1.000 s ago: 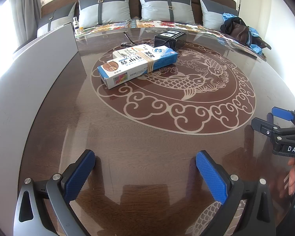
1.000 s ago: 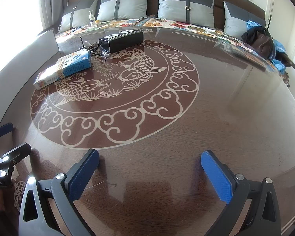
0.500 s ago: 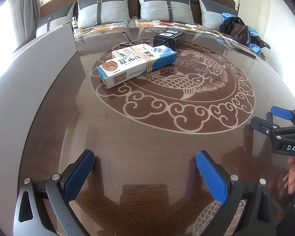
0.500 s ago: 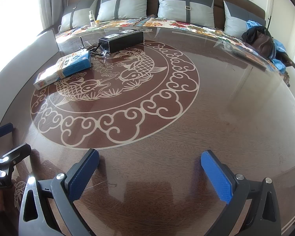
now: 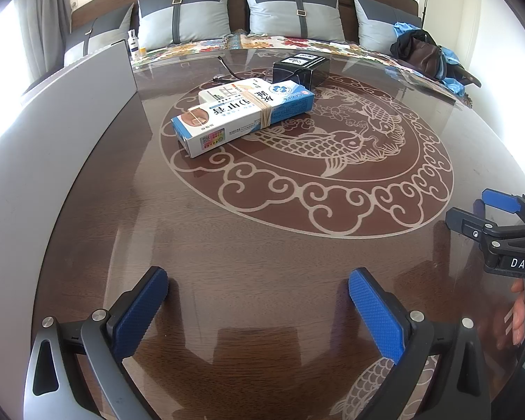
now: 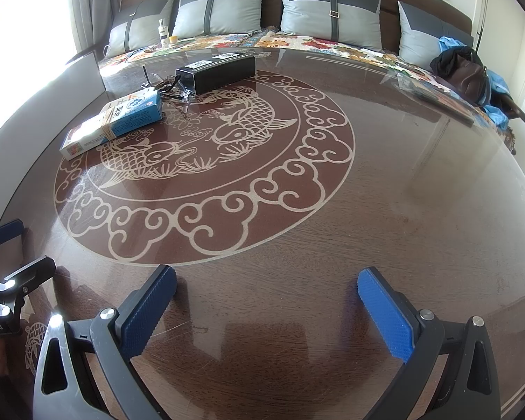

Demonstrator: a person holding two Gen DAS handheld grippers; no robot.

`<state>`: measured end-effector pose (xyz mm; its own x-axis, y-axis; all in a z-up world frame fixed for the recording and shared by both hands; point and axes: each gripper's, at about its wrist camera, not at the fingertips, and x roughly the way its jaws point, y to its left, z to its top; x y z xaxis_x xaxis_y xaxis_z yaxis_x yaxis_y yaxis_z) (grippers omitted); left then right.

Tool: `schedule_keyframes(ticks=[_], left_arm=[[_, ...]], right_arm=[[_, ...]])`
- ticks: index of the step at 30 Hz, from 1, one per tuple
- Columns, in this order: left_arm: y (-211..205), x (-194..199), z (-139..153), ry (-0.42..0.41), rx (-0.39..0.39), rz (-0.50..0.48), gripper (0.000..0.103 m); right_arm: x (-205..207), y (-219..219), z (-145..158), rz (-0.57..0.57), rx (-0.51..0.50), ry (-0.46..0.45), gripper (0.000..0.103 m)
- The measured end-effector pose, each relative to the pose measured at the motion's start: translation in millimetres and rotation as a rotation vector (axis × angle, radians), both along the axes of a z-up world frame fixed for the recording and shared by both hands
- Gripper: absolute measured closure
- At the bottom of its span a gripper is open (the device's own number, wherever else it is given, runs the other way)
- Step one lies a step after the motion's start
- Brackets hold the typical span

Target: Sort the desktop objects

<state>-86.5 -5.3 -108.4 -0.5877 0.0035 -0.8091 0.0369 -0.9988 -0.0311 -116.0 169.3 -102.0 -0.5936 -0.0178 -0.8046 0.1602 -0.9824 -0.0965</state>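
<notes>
Both pairs of jaws stand wide apart with nothing between them: my left gripper (image 5: pixel 259 301) fills the bottom of its own view, blue pads spread over bare wood, and my right gripper (image 6: pixel 266 301) does the same at the bottom of its view. Each one also shows in the other's camera, the right at the right edge of the left view with my fingers (image 5: pixel 523 315) behind it, the left at the lower left edge of the right view. Under both lies the round dark table (image 5: pixel 262 245) with its pale carp-and-cloud medallion (image 5: pixel 332 161). The things to sort sit in the upper middle of the left view and the upper left of the right view, well apart from both grippers. A bundle of white-and-blue boxes (image 5: pixel 241 115), bound with a rubber band (image 5: pixel 262 110), lies flat on the medallion's rim. Just behind it stands a black box (image 5: pixel 301 68) with white labels on top, and beside the two lie glasses (image 6: pixel 164 85) with dark arms. A grey panel (image 5: pixel 52 140) runs along the left of the left view. Behind the table, cushions (image 6: pixel 220 7) line a bench, with a small bottle (image 6: pixel 163 31) at upper left and a dark bag (image 6: pixel 467 70) at upper right.
</notes>
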Motion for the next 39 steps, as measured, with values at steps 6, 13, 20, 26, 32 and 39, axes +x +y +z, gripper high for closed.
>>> schedule_keyframes(ticks=[6, 13, 20, 26, 32, 39], left_arm=[[0, 0, 0, 0.0, 0.0, 0.001, 0.0], [-1, 0, 0, 0.0, 0.0, 0.0, 0.0], [-1, 0, 0, 0.0, 0.0, 0.0, 0.0], [0, 0, 0, 0.0, 0.0, 0.0, 0.0], [-1, 0, 0, 0.0, 0.0, 0.0, 0.0], [-2, -13, 8, -0.035, -0.018, -0.077, 0.0]], right_arm=[[0, 0, 0, 0.0, 0.0, 0.0, 0.0], [0, 0, 0, 0.0, 0.0, 0.0, 0.0], [0, 0, 0, 0.001, 0.0, -0.001, 0.0], [0, 0, 0, 0.001, 0.0, -0.001, 0.0], [0, 0, 0, 0.001, 0.0, -0.001, 0.0], [0, 1, 0, 0.001, 0.0, -0.001, 0.0]])
